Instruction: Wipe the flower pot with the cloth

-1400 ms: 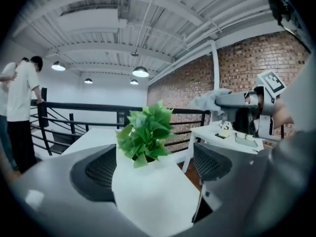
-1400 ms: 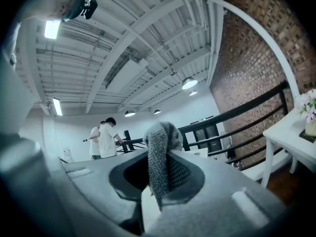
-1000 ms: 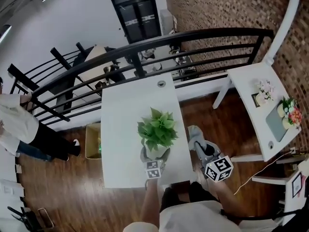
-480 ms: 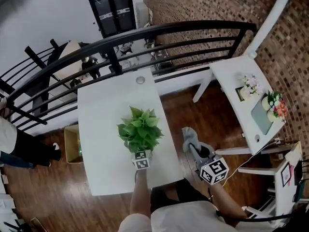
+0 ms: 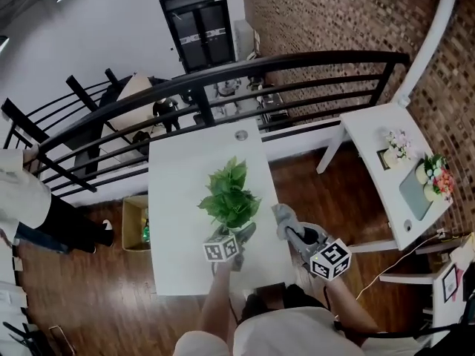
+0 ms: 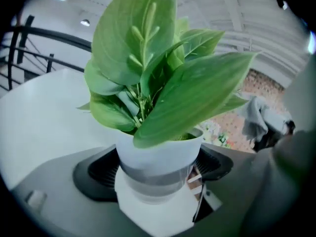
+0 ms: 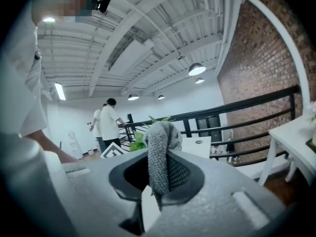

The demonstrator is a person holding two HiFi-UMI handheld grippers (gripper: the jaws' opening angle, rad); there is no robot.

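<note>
**A:** Rolling since a second ago, the marker cube on our left gripper (image 5: 236, 240) is now showing tilted in the head view. Its jaws have just been closing with the white plastic flower pot with a grey band (image 6: 159, 154) between them.

**B:** Are we gripping it now?

**A:** Yes, we are clamping the pot by its sides, just under the rim, with the broad green leaves (image 5: 228, 195) spreading above.

**B:** Where are we keeping it?

**A:** Over the long white table (image 5: 174, 199), at about five o'clock from the tabletop's middle, near the right edge. Whether its base is touching the top, we cannot tell.

**B:** And the other side?

**A:** We are pinching the grey knitted cloth (image 7: 159, 152) in our right gripper (image 5: 300, 236), jaws closed on it, and the fabric is standing up from between them. In the head view the cloth is hanging at about three o'clock from the pot. It is near the pot but apart, and closer than half a second ago.

**B:** What are we seeing beyond?

**A:** A black metal railing (image 5: 223, 76) is running past the table's far end at twelve o'clock. A person in a white top (image 5: 18, 191) is standing at nine o'clock.
</note>
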